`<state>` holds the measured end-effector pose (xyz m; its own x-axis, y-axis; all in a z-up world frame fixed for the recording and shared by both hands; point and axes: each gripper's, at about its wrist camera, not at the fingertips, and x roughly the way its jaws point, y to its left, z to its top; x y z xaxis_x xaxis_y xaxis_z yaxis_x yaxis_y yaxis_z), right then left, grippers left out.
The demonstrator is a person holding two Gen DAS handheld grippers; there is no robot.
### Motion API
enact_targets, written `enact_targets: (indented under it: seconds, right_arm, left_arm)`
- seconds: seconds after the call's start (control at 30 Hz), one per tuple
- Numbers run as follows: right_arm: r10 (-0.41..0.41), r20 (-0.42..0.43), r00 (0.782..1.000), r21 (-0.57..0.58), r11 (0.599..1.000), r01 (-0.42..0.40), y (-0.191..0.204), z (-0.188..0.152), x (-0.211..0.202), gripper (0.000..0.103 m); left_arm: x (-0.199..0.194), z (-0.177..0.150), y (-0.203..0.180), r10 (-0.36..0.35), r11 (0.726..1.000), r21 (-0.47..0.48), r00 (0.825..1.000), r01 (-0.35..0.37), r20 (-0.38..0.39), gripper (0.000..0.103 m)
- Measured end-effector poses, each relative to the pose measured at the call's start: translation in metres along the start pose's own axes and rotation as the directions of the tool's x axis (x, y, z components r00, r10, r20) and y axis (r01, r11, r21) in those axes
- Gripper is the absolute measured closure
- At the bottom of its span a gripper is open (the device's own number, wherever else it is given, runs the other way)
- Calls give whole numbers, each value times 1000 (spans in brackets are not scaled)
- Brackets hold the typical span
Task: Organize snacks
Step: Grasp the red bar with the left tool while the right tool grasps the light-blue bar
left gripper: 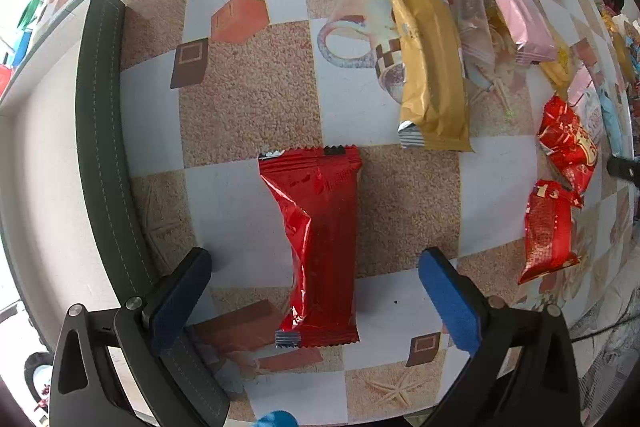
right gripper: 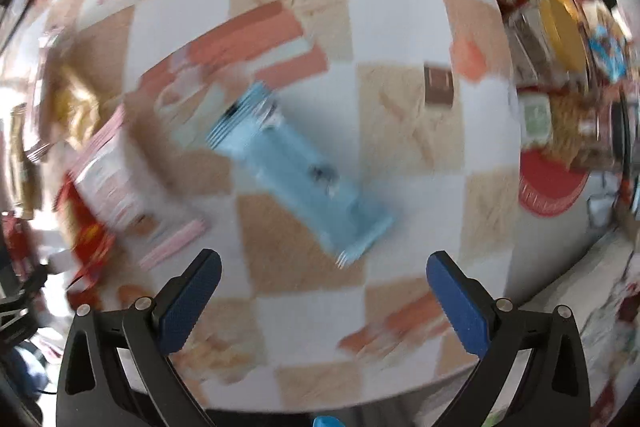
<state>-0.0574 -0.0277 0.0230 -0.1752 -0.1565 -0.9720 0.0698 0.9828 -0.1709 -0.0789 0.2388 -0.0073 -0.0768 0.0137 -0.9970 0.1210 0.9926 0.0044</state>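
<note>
Blue-padded left gripper (left gripper: pixel 314 301) is spread wide, nothing held, with the red wrapper (left gripper: pixel 320 247) lying flat on the checkered tablecloth (left gripper: pixel 248 115) between its fingers. Same story for the right gripper (right gripper: pixel 324 301), held apart over a light blue packet (right gripper: pixel 298 169). That view's badly smeared, so a grab could easily be mistimed and the slick foil skidded away. The gold bar (left gripper: pixel 432 67) is only shown by the left camera.

long wrapper (left gripper: pixel 320 247) lies on tablecloth (left gripper: pixel 248 115) | second wrapper (left gripper: pixel 430 67) behind, to its right | strap (left gripper: pixel 100 131) left
</note>
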Motion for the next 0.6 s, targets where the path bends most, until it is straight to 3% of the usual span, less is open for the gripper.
enact_targets:
  seconds: [0.13,0.3,0.43,0.5,0.53,0.57,0.6]
  right_arm:
    - [31,2,1000,-87,996,-31,-1,27,9,0]
    - [68,9,998,-97,993,-66,4,47,8,1]
    - [105,23,994,-73,992,-103,0,45,-2,26]
    - [108,30,994,-76,992,-105,4,42,-7,51]
    - [107,31,994,-75,992,-105,5,41,-10,59]
    - [120,33,992,-72,990,-117,6,35,-9,74]
    - [126,25,992,-64,990,-124,6,33,-9,77]
  left_arm:
    - [-10,-14,1,7,1000,-2,1000,-7,11,0]
    - [-12,-17,1,3,1000,-6,1000,-3,18,0]
    - [-11,-14,0,5,1000,-3,1000,-5,18,0]
    - [-11,-15,1,0,1000,-3,1000,0,23,0]
    - [-11,-17,1,-1,1000,-3,1000,1,30,0]
    - [-13,-19,2,-4,1000,-3,999,5,35,0]
    - [-13,-21,3,-6,1000,-3,999,6,42,0]
